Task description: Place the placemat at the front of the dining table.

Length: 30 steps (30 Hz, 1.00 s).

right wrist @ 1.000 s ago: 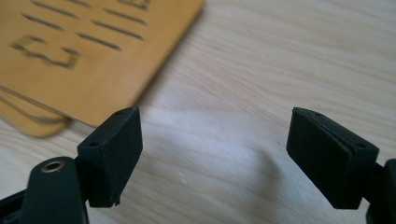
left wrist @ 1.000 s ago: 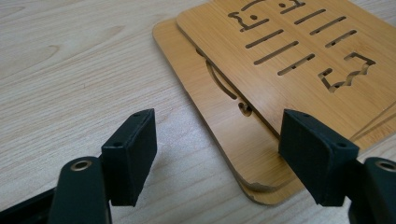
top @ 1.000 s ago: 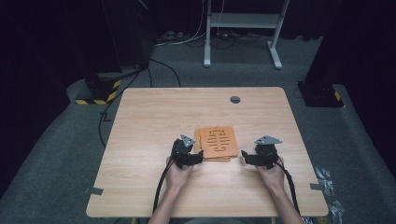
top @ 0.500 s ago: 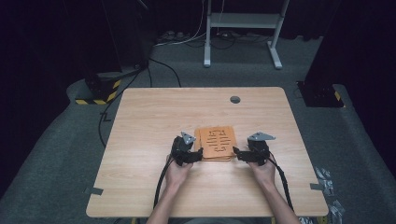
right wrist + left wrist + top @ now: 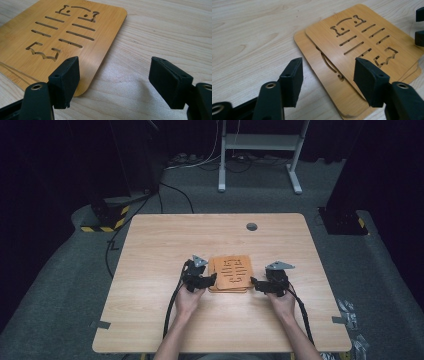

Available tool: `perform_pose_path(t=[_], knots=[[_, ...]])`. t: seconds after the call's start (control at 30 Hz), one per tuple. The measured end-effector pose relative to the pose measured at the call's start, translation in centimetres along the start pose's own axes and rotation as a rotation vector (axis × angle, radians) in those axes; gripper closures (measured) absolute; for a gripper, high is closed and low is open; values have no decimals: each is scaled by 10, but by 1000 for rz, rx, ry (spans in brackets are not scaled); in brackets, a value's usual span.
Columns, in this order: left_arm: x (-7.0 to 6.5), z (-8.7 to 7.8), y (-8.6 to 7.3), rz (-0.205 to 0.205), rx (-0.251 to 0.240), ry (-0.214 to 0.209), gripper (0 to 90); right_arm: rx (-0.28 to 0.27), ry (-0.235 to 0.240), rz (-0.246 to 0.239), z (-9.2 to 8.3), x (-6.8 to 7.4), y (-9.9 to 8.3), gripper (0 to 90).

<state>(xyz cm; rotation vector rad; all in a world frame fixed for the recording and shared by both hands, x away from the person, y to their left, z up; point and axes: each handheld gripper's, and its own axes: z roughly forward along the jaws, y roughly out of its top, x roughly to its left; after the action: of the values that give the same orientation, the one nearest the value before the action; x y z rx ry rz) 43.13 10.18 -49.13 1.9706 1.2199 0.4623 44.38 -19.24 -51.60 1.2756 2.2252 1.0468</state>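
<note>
Two grippers flank the stacked bamboo boards (image 5: 231, 274) at table (image 5: 150, 250) centre. We find left gripper (image 5: 329, 75) and right gripper (image 5: 115, 75) jaws just closing, yet apart, gripping nothing. Next we judge: pinch opposite edges.

A light wooden bench (image 5: 165, 245) with rounded corners stands on grey carpet (image 5: 60, 285). Near its far edge sits a small grey round cap (image 5: 251, 226). Bits of grey tape (image 5: 100, 324) stick to its near left and right edges. Beyond the bench the room is dark. A white metal frame (image 5: 260, 150) with two legs stands on the floor at the back, with loose cables (image 5: 185, 160) lying beside it. At far left a dark stand rests on a base marked with yellow-and-black hazard tape (image 5: 107, 220); a black cable (image 5: 112, 250) runs from it along the carpet. Another dark base (image 5: 342, 220) sits at far right. Small crumpled scraps (image 5: 350, 312) lie on the carpet at near right.
</note>
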Motion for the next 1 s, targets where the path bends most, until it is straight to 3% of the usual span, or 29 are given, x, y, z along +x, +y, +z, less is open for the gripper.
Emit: perform_pose_path(t=[0.3,0.4,0.57,0.6,0.73,0.9,1.0], knots=[[4,2,-1,-8,-1,-34,471,4,15,13,2,-3,-2,252],[7,-1,0,-7,-14,-48,492,1,43,38,3,-6,-3,253],[8,-3,0,11,-33,-43,493,11,15,2,3,-3,-4,253],[8,-4,0,23,-47,-52,485,17,0,-14,4,-1,-4,260],[8,-6,1,26,-64,-53,455,18,12,-2,4,-3,-5,260],[9,-7,9,11,-56,-75,419,22,20,12,4,-4,-5,259],[9,-8,11,-6,-77,-81,408,22,20,13,4,-4,-5,259]])
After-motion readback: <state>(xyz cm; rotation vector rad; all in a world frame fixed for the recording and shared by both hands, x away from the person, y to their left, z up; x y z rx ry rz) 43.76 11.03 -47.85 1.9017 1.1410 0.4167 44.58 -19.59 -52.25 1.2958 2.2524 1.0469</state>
